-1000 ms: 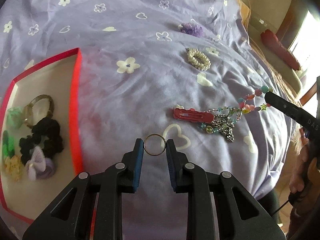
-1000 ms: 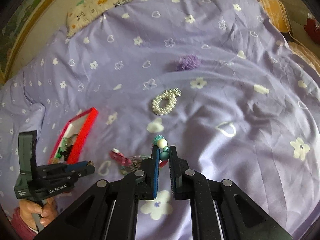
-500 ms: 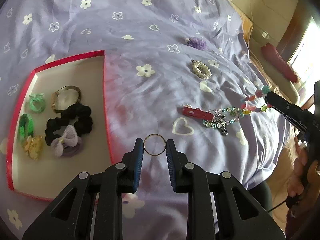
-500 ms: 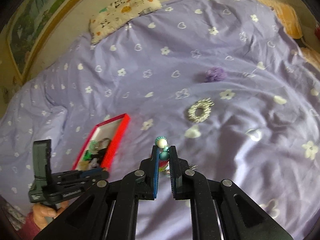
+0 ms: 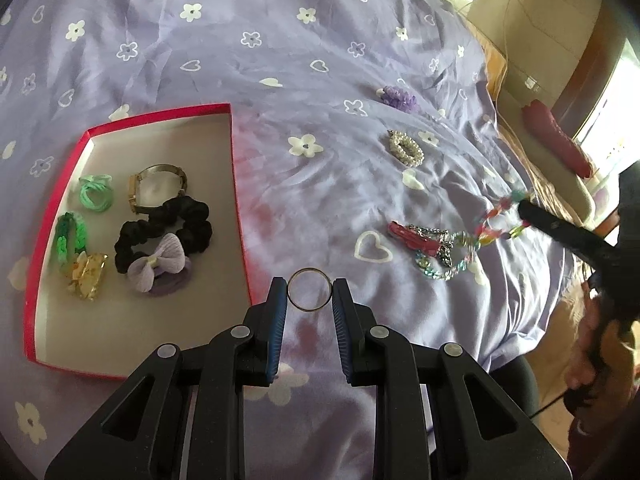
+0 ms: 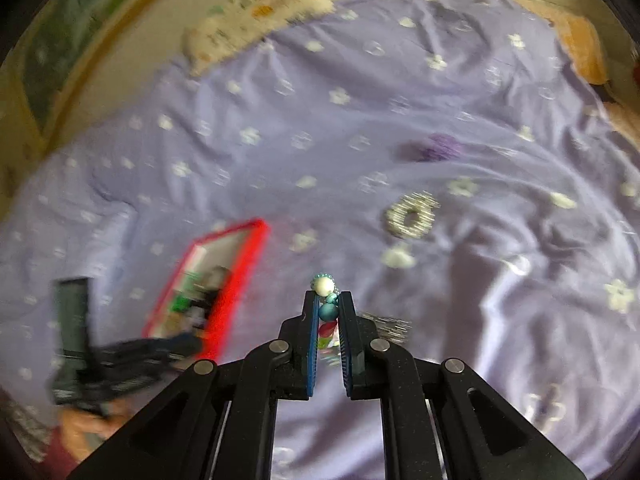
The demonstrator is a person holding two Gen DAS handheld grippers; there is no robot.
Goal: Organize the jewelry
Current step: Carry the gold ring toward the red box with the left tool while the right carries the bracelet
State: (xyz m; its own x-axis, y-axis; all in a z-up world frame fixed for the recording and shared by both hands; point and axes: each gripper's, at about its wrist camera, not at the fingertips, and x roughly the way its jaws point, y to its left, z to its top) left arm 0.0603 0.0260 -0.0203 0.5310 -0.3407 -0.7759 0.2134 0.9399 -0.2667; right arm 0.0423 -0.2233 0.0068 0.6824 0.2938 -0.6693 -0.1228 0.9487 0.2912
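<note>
My left gripper [image 5: 309, 290] is shut on a thin gold ring [image 5: 309, 309] and holds it above the bedspread just right of the red box [image 5: 237, 184]. The box holds a watch [image 5: 157, 188], a black scrunchie [image 5: 164, 232], a lilac bow tie [image 5: 160, 266], green bands and a yellow clip. My right gripper [image 6: 328, 300] is shut on a colourful bead necklace [image 6: 325, 290]; in the left wrist view the strand [image 5: 486, 232] trails from that gripper [image 5: 528, 210] down to a tangle with a red clip [image 5: 410, 234] on the bed.
A pearl hair tie [image 5: 406, 148] and a purple flower piece [image 5: 396, 98] lie on the lilac bedspread [image 5: 280, 60] beyond. A patterned pillow [image 6: 256, 12] lies at the head. The bed's edge drops off at right, by a cushioned bench [image 5: 556, 140].
My left gripper has risen and pulled back with the ring, so the whole box shows. My right gripper has lifted higher with the necklace, dragging the strand; its view is blurred by motion.
</note>
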